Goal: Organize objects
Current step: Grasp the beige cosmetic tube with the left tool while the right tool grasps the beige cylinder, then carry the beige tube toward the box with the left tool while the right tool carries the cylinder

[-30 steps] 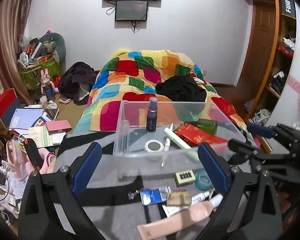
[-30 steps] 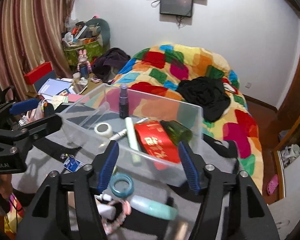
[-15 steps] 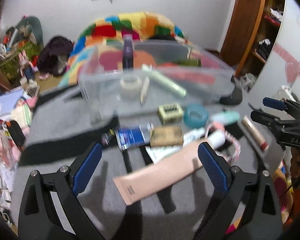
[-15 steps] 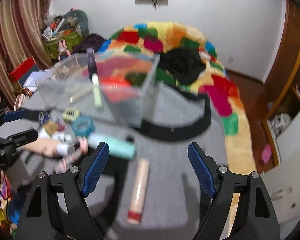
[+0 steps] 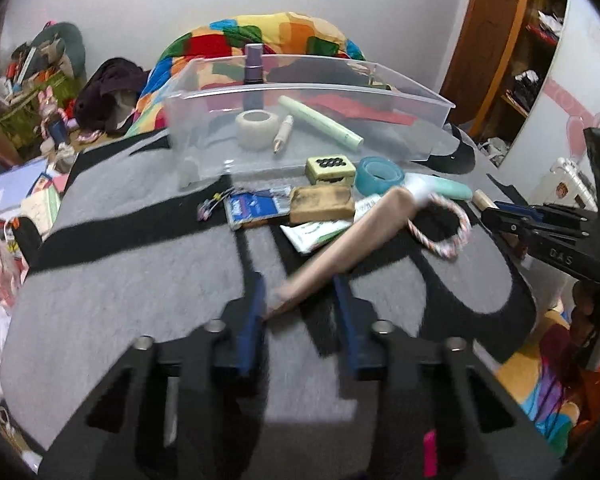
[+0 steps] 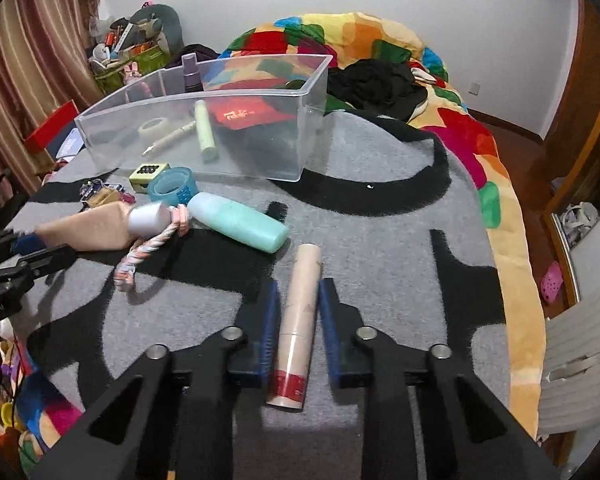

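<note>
Your left fingers (image 5: 300, 300) are closing on the flat end of one beige tube (image 5: 360, 232), which runs away from them to the upper right. Your right fingers (image 6: 299, 304) have closed on one tan stick (image 6: 306, 268) lying lengthwise between them on the desk (image 6: 380, 240). Beyond them to the left lie one mint bottle (image 6: 236, 222), one rope ring (image 6: 148, 248) and one blue tape roll (image 6: 174, 186), with one clear bin (image 6: 312, 92) farther back.
</note>
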Available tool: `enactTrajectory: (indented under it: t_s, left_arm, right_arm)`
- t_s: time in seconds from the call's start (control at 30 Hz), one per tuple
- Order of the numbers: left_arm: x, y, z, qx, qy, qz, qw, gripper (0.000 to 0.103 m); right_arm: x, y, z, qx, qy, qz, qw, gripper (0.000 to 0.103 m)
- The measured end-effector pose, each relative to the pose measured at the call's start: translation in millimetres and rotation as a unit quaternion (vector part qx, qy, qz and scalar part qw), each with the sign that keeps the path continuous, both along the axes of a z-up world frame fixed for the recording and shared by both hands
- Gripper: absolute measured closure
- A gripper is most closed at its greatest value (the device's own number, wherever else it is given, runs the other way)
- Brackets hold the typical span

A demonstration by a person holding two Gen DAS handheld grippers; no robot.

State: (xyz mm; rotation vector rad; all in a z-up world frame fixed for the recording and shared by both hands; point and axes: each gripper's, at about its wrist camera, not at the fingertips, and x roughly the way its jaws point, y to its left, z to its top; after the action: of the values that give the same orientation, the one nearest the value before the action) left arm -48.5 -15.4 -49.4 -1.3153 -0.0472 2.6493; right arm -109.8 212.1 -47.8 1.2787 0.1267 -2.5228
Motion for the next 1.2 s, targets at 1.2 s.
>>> enactTrajectory:
  t_s: [1.2]
  left_arm:
    - [-56,61,-1,-0.013,-0.059,-0.114,0.9916,0.055]
  right_arm:
    - [8,9,11,-0.026,0.008,0.011,1.0,0.089]
